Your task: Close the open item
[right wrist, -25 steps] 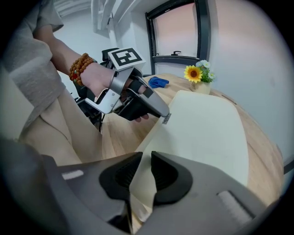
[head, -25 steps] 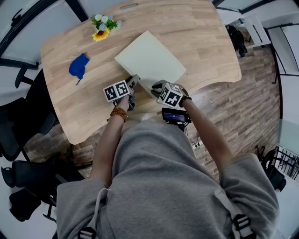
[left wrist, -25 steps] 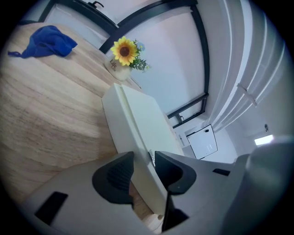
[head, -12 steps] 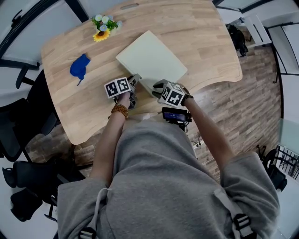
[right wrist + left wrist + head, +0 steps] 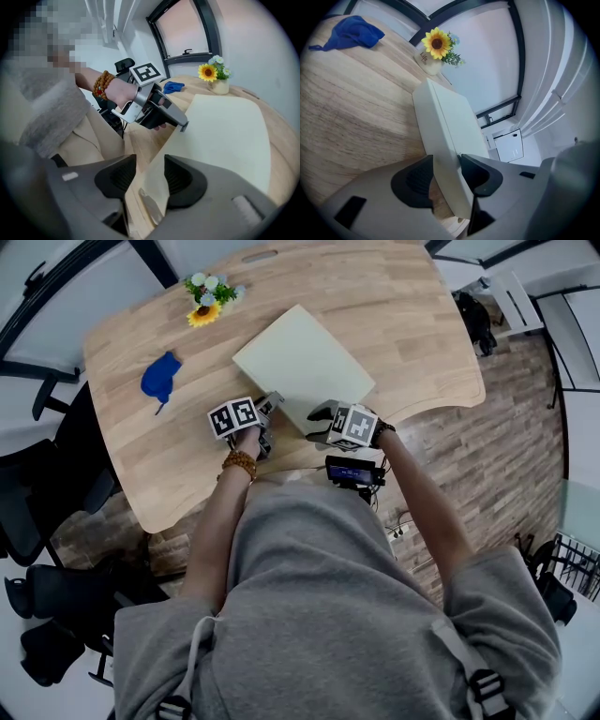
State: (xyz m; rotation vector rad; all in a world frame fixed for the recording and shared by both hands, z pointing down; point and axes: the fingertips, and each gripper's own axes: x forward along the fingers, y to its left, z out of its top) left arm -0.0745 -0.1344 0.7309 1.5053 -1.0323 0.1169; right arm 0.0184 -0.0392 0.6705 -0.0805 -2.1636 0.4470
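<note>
both pairs of my jaws have just been opening, while the cream case [image 5: 302,367] is lying shut and flat where it was, near my edge of the wooden table [image 5: 403,306]. its near edge is sitting between the released jaws of my left gripper [image 5: 446,172] and my right gripper [image 5: 150,176], neither one clamping it. a blue cloth [image 5: 159,376] and a sunflower pot [image 5: 208,294] are sitting well apart on the left.

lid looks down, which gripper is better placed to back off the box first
Right, probably. Both pairs of jaws have just been opening around the edge of the cream box; the right gripper shows gaps on both sides, while the left gripper looks to touch it on one side.
</note>
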